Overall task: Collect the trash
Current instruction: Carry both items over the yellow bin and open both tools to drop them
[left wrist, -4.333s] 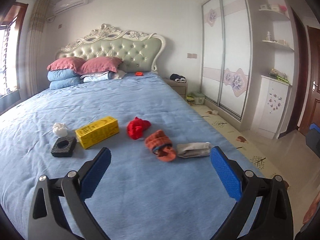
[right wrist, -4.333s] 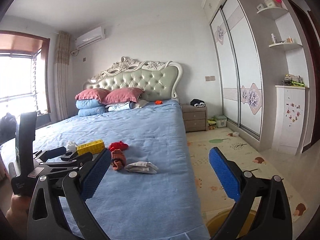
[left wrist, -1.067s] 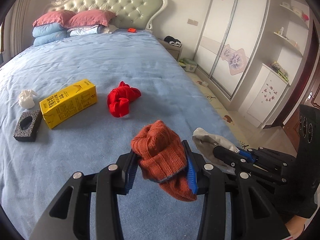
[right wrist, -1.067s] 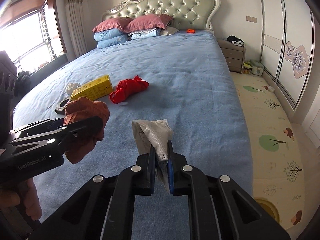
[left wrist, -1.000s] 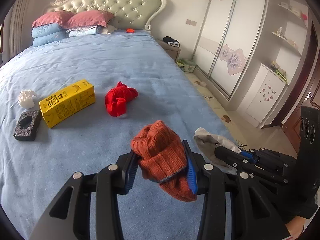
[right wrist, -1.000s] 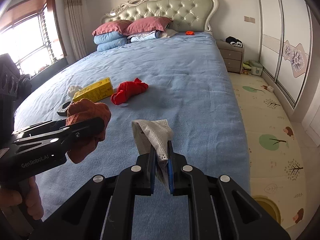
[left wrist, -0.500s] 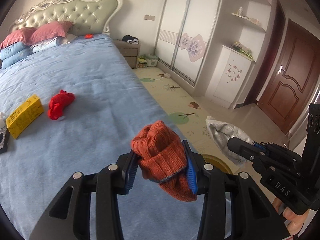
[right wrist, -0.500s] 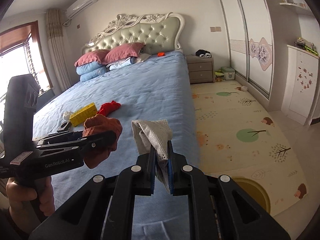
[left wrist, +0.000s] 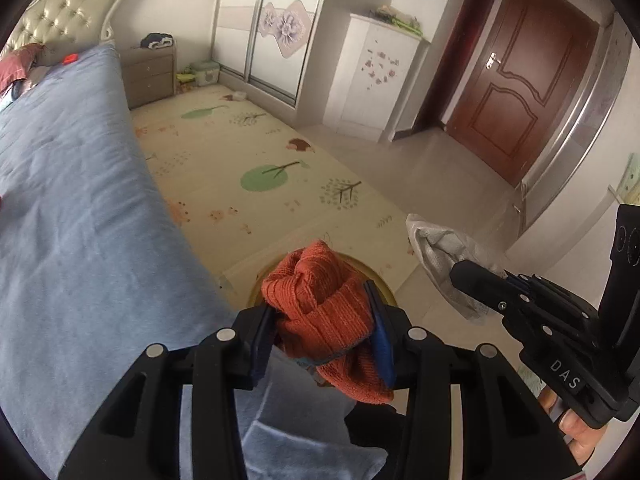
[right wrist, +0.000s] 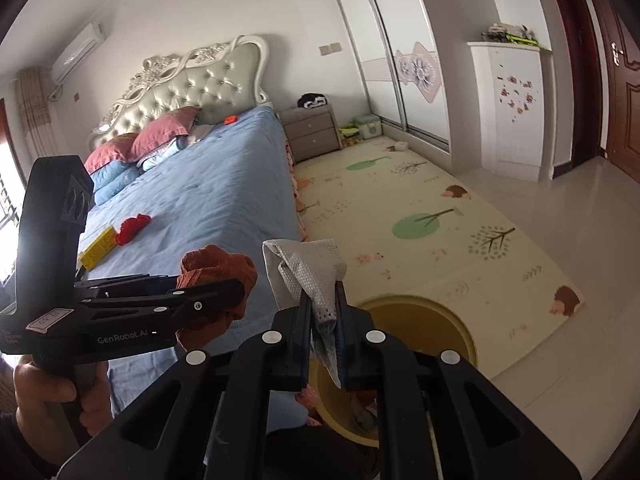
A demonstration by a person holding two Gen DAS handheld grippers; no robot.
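Left claw (left wrist: 320,336) is clamped on the orange knit sock (left wrist: 324,312), right claw (right wrist: 323,320) pinched tight on the grey mesh rag (right wrist: 308,276). Both hang just off the near corner of the bed (right wrist: 208,200), right by the yellow bin (right wrist: 436,320) on the floor. I'd get each piece squarely over the rim before letting go, one at a time. The yellow carton (right wrist: 98,249) and red cloth (right wrist: 134,227) wait on the bed, far left.

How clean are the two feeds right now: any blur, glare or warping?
Left wrist view: sharp on the orange knit, slightly soft beyond, door bowed by fisheye. Right wrist view: window blown out at left edge, wardrobe curved, grey cloth crisp.
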